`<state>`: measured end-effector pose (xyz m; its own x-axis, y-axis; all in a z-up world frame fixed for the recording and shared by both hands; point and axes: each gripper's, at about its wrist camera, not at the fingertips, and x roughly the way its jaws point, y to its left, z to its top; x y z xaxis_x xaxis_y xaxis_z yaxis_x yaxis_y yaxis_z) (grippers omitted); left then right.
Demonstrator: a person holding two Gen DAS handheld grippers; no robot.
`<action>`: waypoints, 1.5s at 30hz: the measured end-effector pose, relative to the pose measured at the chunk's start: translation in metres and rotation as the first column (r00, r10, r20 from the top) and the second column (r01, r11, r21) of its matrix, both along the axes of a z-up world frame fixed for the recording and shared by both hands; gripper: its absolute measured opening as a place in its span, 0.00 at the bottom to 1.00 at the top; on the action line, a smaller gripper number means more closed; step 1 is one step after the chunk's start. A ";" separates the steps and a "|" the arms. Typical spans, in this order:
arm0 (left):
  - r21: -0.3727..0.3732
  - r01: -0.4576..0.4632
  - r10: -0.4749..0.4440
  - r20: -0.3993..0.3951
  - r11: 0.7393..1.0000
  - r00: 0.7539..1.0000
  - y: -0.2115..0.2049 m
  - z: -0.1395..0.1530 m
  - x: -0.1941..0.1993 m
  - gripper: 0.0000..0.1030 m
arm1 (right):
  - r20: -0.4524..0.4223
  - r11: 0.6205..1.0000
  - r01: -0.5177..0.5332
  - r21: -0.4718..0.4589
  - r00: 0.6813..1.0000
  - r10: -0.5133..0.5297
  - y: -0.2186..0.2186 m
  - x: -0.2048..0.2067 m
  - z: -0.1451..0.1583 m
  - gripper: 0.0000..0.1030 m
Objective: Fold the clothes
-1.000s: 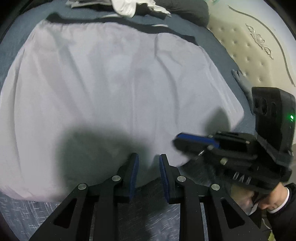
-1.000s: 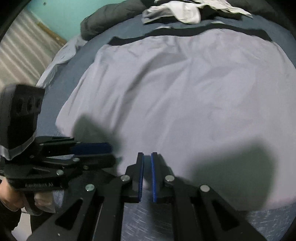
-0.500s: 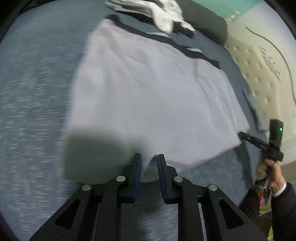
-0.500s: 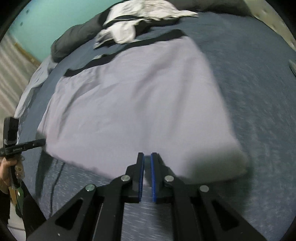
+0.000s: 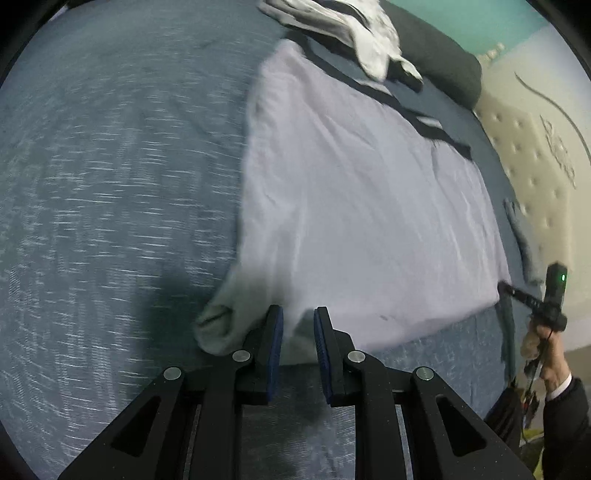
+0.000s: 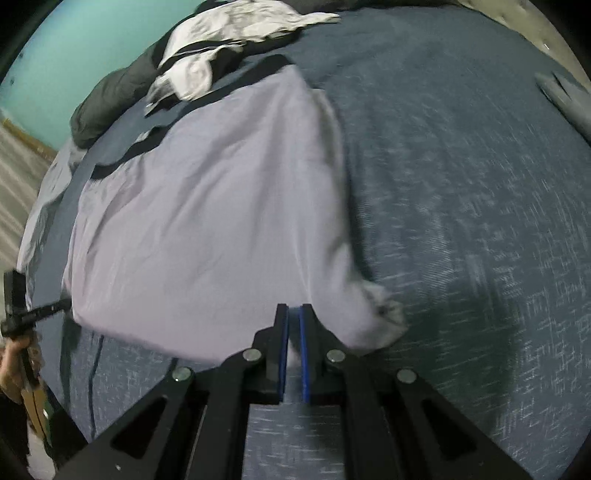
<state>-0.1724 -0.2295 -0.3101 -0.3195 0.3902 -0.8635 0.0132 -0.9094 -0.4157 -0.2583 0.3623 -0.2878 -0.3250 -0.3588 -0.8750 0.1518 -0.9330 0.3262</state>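
While the pale lilac cloth garment (image 5: 362,206) lies spread across the dark blue-grey woven bed cover (image 5: 110,192), both grippers grip its near hem. The left gripper (image 5: 298,325), black with blue pads, has its fingers drawn close around a bunched fold of the hem, so it is pinching the fabric; a small gap with cloth in it shows between the pads. Just left of it the corner of the garment curls over in a rumpled roll on the cover. The right gripper (image 6: 293,321) has its blue pads pressed nearly together with a thin sliver of the lilac cloth clamped between them, and the garment's other near corner bunches up just to its right.

A black band (image 5: 417,110) runs along the garment's far edge. Beyond it sits a crumpled heap of white and black clothes (image 5: 354,33) on a long dark grey bolster pillow (image 5: 439,59). At the side stands a cream tufted headboard (image 5: 535,173), and a turquoise wall (image 6: 92,48) rises behind the pillow.

From the left wrist view, the person's right hand (image 5: 543,343) in a dark sleeve holds the other tool at the garment's far corner; from the right wrist view, the left hand (image 6: 14,354) appears at the opposite corner. Streaks of blur smear the bed cover in both views.
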 end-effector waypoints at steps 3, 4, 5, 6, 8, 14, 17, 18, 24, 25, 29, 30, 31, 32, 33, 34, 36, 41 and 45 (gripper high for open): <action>0.004 -0.010 0.010 -0.002 1.000 1.000 -0.005 -0.004 -0.001 0.18 | -0.001 1.000 -0.006 0.007 1.000 0.006 0.001 0.000 0.000 0.00; 0.005 -0.010 0.010 -0.003 1.000 1.000 -0.006 -0.004 -0.001 0.17 | -0.011 1.000 0.002 0.004 1.000 -0.002 0.002 0.002 0.006 0.00; 0.005 -0.010 0.010 -0.003 1.000 1.000 -0.006 -0.005 -0.001 0.17 | -0.028 1.000 0.009 0.002 1.000 -0.009 0.003 0.003 0.011 0.00; 0.011 -0.018 0.018 -0.010 1.000 1.000 -0.006 -0.003 -0.001 0.17 | -0.048 1.000 0.016 0.002 0.999 -0.016 0.006 0.005 0.015 0.00; 0.011 -0.022 0.023 -0.020 1.000 1.000 -0.010 -0.001 0.000 0.17 | -0.049 0.999 0.019 0.038 0.999 -0.017 0.012 0.003 0.016 0.00; 0.017 -0.037 0.038 -0.035 0.999 0.999 -0.018 0.004 0.001 0.17 | -0.044 0.998 0.065 0.024 0.997 -0.064 0.022 0.001 0.029 0.02; 0.006 -0.076 0.076 -0.081 0.997 0.994 -0.026 0.018 0.005 0.18 | -0.068 1.000 0.004 -0.004 0.998 -0.004 -0.008 0.006 0.047 0.04; 0.000 -0.091 0.091 -0.095 0.996 0.991 -0.030 0.022 0.007 0.19 | -0.073 0.999 -0.035 -0.016 0.997 0.034 -0.022 0.009 0.052 0.04; 0.014 -0.121 0.122 -0.201 0.993 0.972 -0.024 0.051 0.007 0.25 | -0.071 0.963 -0.260 -0.073 0.964 0.255 -0.116 0.027 0.062 0.04; 0.020 -0.115 0.116 -0.213 0.993 0.970 -0.018 0.054 0.004 0.26 | -0.062 0.953 -0.294 -0.075 0.955 0.290 -0.131 0.031 0.059 0.04; 0.073 -0.095 0.110 -0.233 0.993 0.966 0.007 0.051 -0.008 0.29 | -0.018 0.925 -0.369 -0.085 0.929 0.369 -0.181 0.044 0.039 0.04; 0.082 -0.094 0.111 -0.236 0.992 0.966 0.012 0.049 -0.010 0.29 | -0.004 0.924 -0.375 -0.079 0.927 0.376 -0.189 0.047 0.033 0.04; 0.091 -0.092 0.112 -0.239 0.992 0.965 0.016 0.047 -0.012 0.29 | 0.007 0.922 -0.381 -0.069 0.924 0.382 -0.195 0.047 0.028 0.04; 0.103 -0.091 0.114 -0.242 0.991 0.964 0.018 0.045 -0.012 0.30 | 0.016 0.921 -0.386 -0.057 0.922 0.388 -0.200 0.046 0.023 0.04; 0.115 -0.091 0.117 -0.244 0.989 0.963 0.020 0.042 -0.013 0.30 | 0.025 0.919 -0.392 -0.045 0.919 0.393 -0.205 0.046 0.018 0.04; 0.126 -0.090 0.119 -0.247 0.988 0.962 0.022 0.040 -0.013 0.30 | 0.035 0.917 -0.398 -0.033 0.916 0.399 -0.210 0.045 0.014 0.04; 0.137 -0.084 0.116 -0.248 0.987 0.962 0.026 0.033 -0.014 0.30 | 0.047 0.918 -0.396 -0.019 0.917 0.397 -0.216 0.041 0.007 0.04; 0.152 -0.090 0.129 -0.268 0.984 0.955 0.023 0.024 -0.009 0.30 | 0.046 0.933 -0.359 0.007 0.933 0.358 -0.226 0.008 0.002 0.04; 0.168 -0.095 0.141 -0.286 0.981 0.948 0.021 0.019 -0.007 0.30 | 0.043 0.940 -0.339 0.044 0.940 0.337 -0.237 -0.019 -0.001 0.04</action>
